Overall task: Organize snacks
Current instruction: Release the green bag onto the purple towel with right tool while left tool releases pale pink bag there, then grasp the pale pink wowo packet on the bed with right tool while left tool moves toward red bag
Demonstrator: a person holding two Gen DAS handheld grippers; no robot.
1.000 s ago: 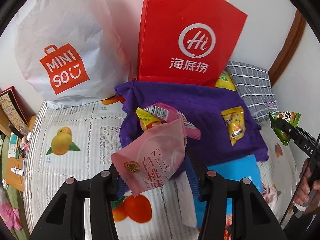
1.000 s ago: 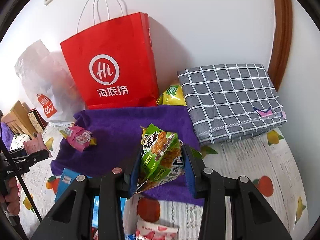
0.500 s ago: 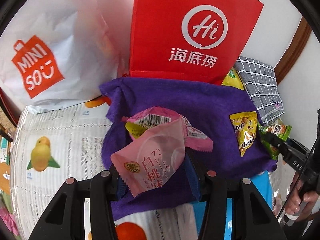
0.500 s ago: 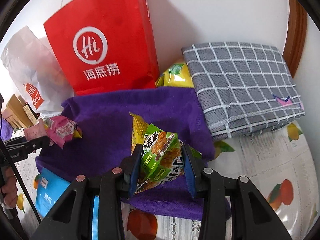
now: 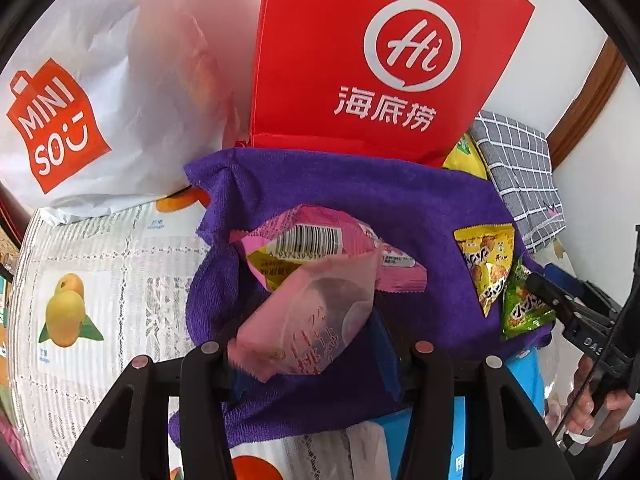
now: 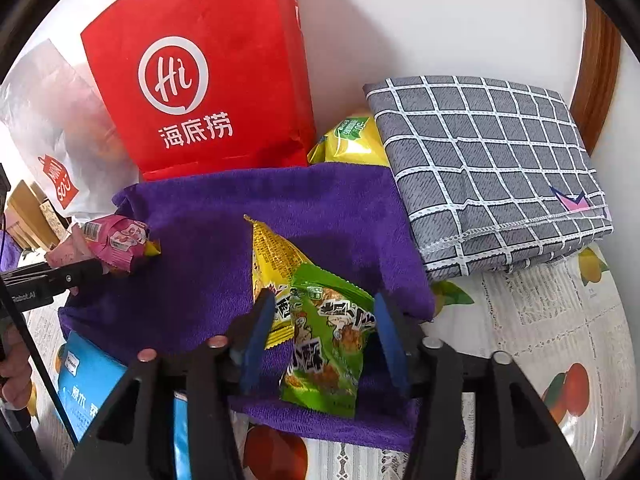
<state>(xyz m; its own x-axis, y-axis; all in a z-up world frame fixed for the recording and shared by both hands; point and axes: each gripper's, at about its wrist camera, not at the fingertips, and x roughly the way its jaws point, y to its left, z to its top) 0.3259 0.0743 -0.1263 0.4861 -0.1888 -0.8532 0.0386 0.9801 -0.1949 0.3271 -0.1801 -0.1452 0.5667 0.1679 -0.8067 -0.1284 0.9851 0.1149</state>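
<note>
My left gripper [image 5: 308, 344] is shut on a pale pink snack packet [image 5: 308, 320], which hangs low over the purple cloth [image 5: 380, 200], just in front of a darker pink packet with a barcode [image 5: 316, 240]. The right gripper [image 6: 320, 336] has its jaws opening. Between them a green snack packet [image 6: 324, 344] lies on the purple cloth [image 6: 192, 256], its edge over a yellow packet [image 6: 276, 256]. The pads no longer squeeze it. From the left wrist view, the green packet [image 5: 520, 308] and yellow packet [image 5: 488, 264] sit at the cloth's right edge.
A red paper bag [image 5: 380, 60] and a white Miniso bag [image 5: 80, 100] stand against the wall behind the cloth. To the right lies a folded grey checked cloth [image 6: 480, 168], with a yellow bag [image 6: 352, 140] beside it. A blue pack [image 6: 92, 368] lies on the fruit-print tablecloth [image 5: 100, 280].
Both grippers came down and closer to the purple cloth. The right jaws widened and the green packet settled onto the cloth beside the yellow one. The pale pink packet tipped lower.
</note>
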